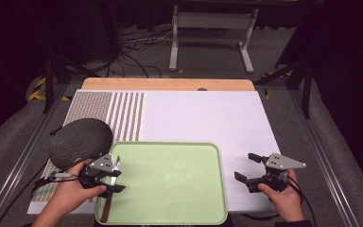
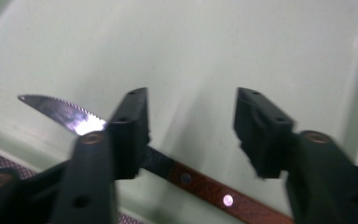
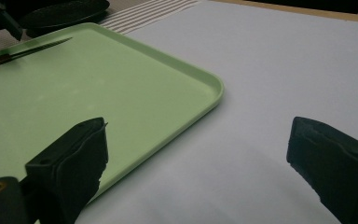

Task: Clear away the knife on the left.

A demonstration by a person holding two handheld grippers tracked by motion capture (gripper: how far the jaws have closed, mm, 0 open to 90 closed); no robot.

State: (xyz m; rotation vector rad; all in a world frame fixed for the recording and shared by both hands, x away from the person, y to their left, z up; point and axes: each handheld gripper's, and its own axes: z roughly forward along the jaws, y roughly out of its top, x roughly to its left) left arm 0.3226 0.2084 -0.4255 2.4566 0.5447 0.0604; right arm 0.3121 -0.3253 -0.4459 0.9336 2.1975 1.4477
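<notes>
White sheet (image 1: 203,118): covers most of the desk (image 1: 170,84), whose wooden edge shows along the far side. Biggest thing here by a mile.
Green tray (image 1: 170,179): light green plastic, sits on the sheet at the near edge, roughly between the two hands. Its bare floor takes up most of the left gripper view.
Striped mat (image 1: 118,116): woven, lies at the far left of the desk, partly tucked under the round mat.
Round mat (image 1: 80,142): dark, textured, sits just off the tray's far-left corner.
Knife (image 2: 70,114): serrated blade, wooden handle with rivets, lies flat on the tray along its left rim, tip pointing away from the person. In the high view the handle end reaches the tray's near-left corner.
Left tongs (image 1: 115,176): right over the knife, jaws standing apart. From their own camera the knife runs slantwise under the left-hand jaw; the blade sticks out past it on one side and the handle on the other. Pads aren't pressing on it, so nothing's actually gripped.
Right tongs (image 1: 246,166): over the bare sheet just right of the tray, jaws wide apart, holding nothing, well away from the knife.
</notes>
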